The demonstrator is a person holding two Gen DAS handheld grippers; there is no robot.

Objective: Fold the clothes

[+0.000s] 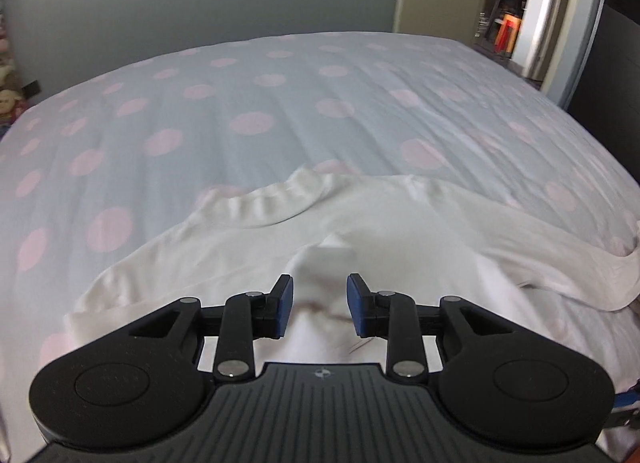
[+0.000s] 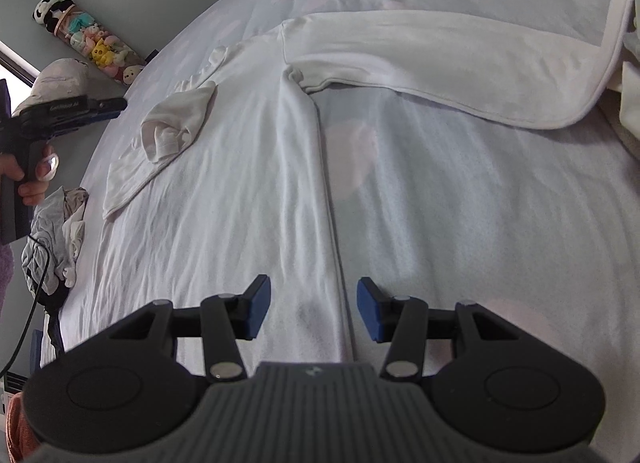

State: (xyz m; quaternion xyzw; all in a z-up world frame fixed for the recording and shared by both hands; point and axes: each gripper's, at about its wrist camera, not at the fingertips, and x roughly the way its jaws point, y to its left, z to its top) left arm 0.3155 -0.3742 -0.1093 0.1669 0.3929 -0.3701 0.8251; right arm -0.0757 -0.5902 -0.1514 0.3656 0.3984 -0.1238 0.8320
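White long-sleeve top (image 2: 256,167) lies spread flat on the bed (image 2: 460,223), w/ its body near the bed's left edge in the right wrist view and one side edge running down the middle toward the right gripper (image 2: 312,309). One sleeve (image 2: 420,55) stretches out across the bed toward the far right, cuff end lying by a white-trimmed blanket (image 2: 612,35) at that edge. Other sleeve (image 2: 160,143) is folded back over the body, bunched near the left edge.

Right gripper: jaws wide apart, holding nothing, hovering over the top's side edge; the fabric edge passes between the blue pads (image 2: 258,305) w/o visible contact.

Left gripper (image 1: 319,303): jaws partly apart, blue pads on either side of a raised fold of the white fabric (image 1: 320,263); can't tell if the pads touch it, no grip closed on it. In this view the ribbed neckline (image 1: 272,203) sits just beyond the fingers, w/ the polka-dot bed cover (image 1: 280,103) past it.

Beside the bed's left edge: a pile of grey and white clothes (image 2: 56,239) and a tube of plush toys (image 2: 88,39) against the wall.
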